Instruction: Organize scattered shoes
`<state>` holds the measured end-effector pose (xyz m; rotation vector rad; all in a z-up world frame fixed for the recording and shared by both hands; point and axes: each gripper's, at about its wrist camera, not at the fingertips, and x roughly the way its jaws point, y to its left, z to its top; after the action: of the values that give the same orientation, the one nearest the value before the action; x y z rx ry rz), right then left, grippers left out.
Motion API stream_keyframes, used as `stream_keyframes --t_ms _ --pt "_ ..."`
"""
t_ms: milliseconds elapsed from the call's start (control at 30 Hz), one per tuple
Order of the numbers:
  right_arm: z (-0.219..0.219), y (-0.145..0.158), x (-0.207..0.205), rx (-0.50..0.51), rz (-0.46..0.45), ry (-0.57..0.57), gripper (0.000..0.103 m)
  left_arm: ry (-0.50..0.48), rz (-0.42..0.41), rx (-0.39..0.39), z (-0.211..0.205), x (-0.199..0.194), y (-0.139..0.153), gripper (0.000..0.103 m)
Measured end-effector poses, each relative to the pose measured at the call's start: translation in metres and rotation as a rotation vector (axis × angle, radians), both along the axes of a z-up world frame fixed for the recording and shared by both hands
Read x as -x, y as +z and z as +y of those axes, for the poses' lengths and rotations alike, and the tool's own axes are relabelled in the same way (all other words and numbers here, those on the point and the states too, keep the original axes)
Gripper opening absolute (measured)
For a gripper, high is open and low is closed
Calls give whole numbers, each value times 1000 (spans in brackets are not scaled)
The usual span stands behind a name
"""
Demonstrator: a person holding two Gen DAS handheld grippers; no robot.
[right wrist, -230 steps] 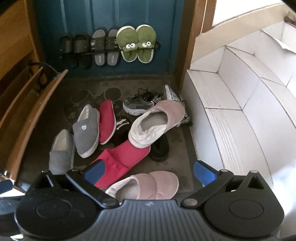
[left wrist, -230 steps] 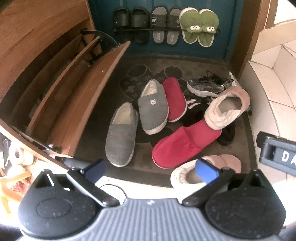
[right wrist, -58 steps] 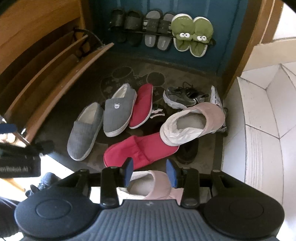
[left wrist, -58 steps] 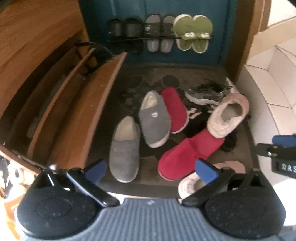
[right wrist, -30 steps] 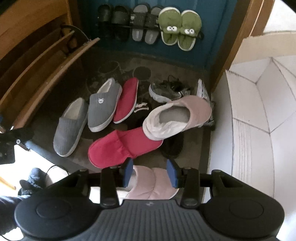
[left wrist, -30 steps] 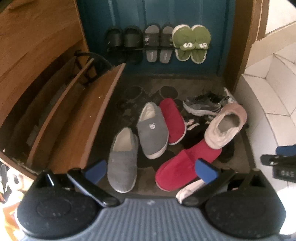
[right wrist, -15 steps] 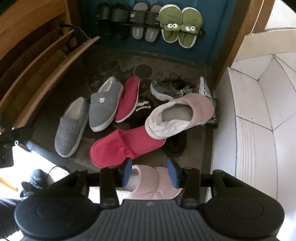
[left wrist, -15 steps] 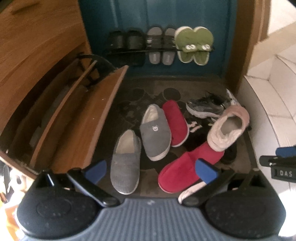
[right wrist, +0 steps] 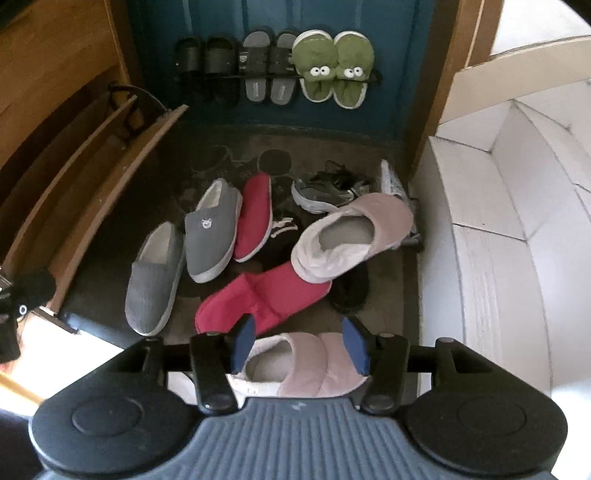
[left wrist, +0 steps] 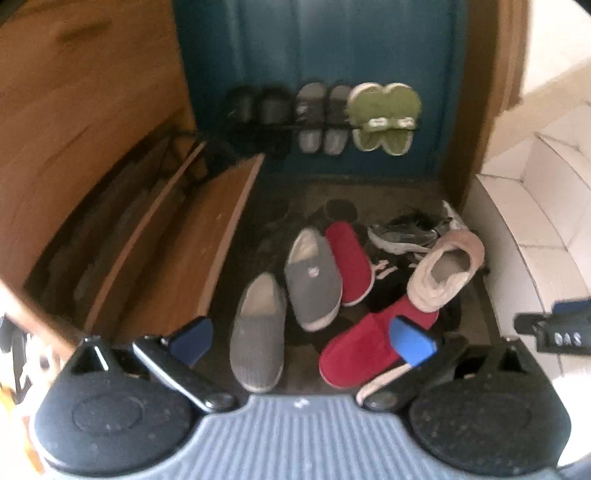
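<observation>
Right now I count two grey slip-ons, two red slippers, two pink fleece-lined slippers and at least one grey sneaker scattered on the dark doormat. Something black lies under the pile, but I cannot tell what it is.

My right tool hangs over the near pink slipper, blue pads on either side of it; the jaws stand partly apart, and I cannot tell whether they touch it. That slipper lies crosswise, toe to the right. The far pink slipper rests tilted on top of the near red slipper, its long axis diagonal, toe up and right. The red one beneath runs the opposite way along that diagonal, toe down and left. The far red slipper and both grey slip-ons, one plain and one with a bear mark, lie roughly parallel, toes toward me.

My left tool is spread wide and holds nothing, hovering over the mat's near edge.

On the blue door, a rack carries three pairs: black slides, grey slides and green frog slippers. An open wooden shoe cabinet stands at left.
</observation>
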<state>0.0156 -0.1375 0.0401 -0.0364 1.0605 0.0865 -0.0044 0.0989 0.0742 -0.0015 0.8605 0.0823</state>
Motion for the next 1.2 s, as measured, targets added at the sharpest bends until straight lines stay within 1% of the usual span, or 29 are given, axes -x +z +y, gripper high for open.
stream_keyframes --t_ms 33,100,233,433,533,667,800,933,1033,1100,1200 --pt "4 4 2 -3 -4 6 52 16 -18 10 6 3 4 103" --pt "11 11 5 -8 -12 18 52 33 -44 -3 16 6 9 103" --pt "25 25 12 -19 -29 42 53 70 -57 -40 28 8 12 103" --pt "47 46 23 -35 -54 79 53 46 -44 -53 26 6 10 103" --pt "51 41 25 -22 -61 89 53 52 -39 -46 27 5 8 103" --pt "55 30 24 -20 -46 85 53 97 -21 -21 35 1 5 103" --pt "58 19 23 -12 -33 79 53 152 -44 -62 49 5 5 103" --pt "56 14 27 -29 -16 76 53 218 -50 -59 63 8 3 103" --pt "56 10 28 -43 -7 74 53 206 -30 -55 65 6 -2 103" --pt "58 8 27 -39 -19 91 53 184 -22 -70 61 6 -6 103" --pt "61 4 25 -33 -39 118 54 178 -14 -99 52 5 -11 103"
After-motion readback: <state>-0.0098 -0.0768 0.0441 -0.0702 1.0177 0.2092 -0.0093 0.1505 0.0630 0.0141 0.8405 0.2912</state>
